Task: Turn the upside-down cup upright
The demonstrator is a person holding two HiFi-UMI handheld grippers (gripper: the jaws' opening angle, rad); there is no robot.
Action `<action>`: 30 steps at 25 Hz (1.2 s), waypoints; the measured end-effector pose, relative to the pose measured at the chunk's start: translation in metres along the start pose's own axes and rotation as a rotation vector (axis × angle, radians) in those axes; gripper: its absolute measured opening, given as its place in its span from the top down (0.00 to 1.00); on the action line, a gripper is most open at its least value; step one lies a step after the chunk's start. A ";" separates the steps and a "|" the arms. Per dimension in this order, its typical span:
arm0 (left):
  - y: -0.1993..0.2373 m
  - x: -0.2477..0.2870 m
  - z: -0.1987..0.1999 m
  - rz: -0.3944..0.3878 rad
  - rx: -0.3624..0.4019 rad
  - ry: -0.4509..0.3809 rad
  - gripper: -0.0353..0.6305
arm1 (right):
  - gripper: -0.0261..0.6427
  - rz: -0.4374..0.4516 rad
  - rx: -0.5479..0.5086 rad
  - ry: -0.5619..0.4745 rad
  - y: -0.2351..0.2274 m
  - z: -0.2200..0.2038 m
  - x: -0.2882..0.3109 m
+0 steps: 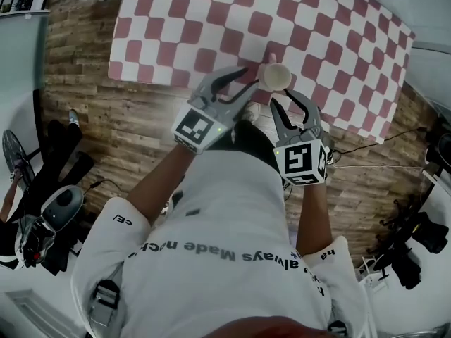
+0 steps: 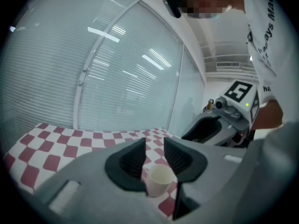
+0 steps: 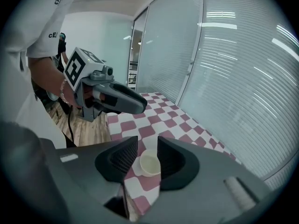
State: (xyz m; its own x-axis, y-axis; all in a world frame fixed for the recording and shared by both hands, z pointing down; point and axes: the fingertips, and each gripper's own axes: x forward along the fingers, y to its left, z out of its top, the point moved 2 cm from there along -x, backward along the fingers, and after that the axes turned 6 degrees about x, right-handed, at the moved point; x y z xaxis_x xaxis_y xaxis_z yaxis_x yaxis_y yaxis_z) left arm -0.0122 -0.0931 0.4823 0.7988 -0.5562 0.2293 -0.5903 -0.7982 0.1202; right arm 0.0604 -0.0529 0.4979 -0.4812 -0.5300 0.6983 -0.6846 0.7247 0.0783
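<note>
Red-checked tablecloth (image 1: 211, 20) under cup (image 1: 275, 76), wooden floor (image 1: 91, 83) beside

We see even, cool indoor light, rather dim in the head view, where the wooden floor (image 1: 106, 118) looks dull and grey. Ceiling strip lights reflect as bright streaks on the glass wall (image 2: 117, 69) in both gripper views. Shadows on the table (image 1: 317, 34) stay soft, and the pale cup (image 1: 275, 76) shows no glare. All three views bulge like a fisheye, with dark rounded corners, and whatever lies closest to the lens looks soft and grainy.
</note>
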 end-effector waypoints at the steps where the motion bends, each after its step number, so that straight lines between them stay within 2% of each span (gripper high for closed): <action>1: 0.000 0.003 -0.006 -0.001 -0.003 0.002 0.76 | 0.76 0.009 0.002 0.013 0.001 -0.005 0.007; 9: 0.004 0.018 -0.045 -0.031 -0.034 -0.024 0.76 | 0.76 0.036 -0.018 0.122 0.000 -0.043 0.053; 17: 0.013 0.033 -0.086 -0.050 0.019 0.015 0.76 | 0.77 0.049 -0.066 0.214 -0.002 -0.077 0.084; 23: 0.013 0.040 -0.107 -0.057 -0.009 0.044 0.76 | 0.78 0.077 -0.071 0.260 0.003 -0.097 0.101; 27: 0.013 0.048 -0.125 -0.083 0.020 0.069 0.76 | 0.78 0.088 -0.091 0.288 0.004 -0.110 0.116; 30: 0.013 0.051 -0.130 -0.085 0.014 0.073 0.76 | 0.77 0.088 -0.119 0.301 0.003 -0.113 0.123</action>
State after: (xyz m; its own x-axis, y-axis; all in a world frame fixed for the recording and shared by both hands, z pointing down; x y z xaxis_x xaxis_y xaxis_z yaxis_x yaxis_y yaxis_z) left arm 0.0055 -0.1015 0.6213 0.8350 -0.4687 0.2884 -0.5189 -0.8450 0.1292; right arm 0.0611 -0.0657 0.6640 -0.3407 -0.3221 0.8833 -0.5701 0.8178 0.0783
